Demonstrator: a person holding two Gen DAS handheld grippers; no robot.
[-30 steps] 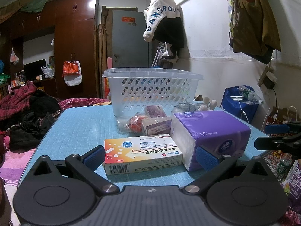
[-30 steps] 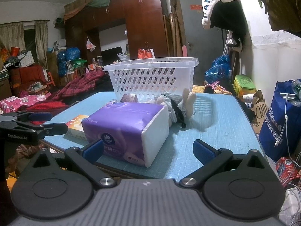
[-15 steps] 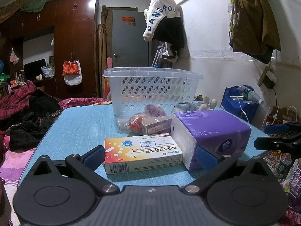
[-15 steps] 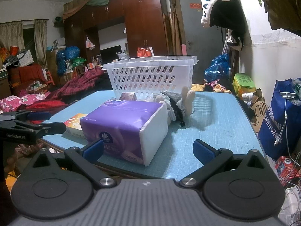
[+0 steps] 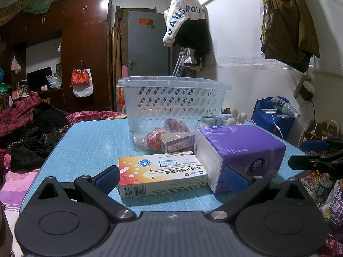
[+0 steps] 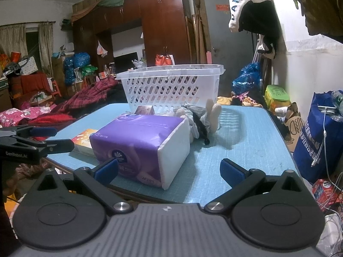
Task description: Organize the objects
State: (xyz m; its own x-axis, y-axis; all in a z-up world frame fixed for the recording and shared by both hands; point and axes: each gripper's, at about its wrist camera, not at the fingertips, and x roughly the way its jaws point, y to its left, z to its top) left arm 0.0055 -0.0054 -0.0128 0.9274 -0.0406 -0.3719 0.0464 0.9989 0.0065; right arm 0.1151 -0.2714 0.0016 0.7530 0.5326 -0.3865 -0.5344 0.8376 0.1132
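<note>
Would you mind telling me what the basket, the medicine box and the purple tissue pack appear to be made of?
Basket: translucent white plastic, judging by its moulded lattice walls. Medicine box: printed cardboard, with crisp folded edges. Tissue pack: apparently thin glossy plastic film, wrinkled, over soft white paper.

Both views low, near, sharing the basket.

Left tool and right tool both gape wide, holding nothing.
</note>
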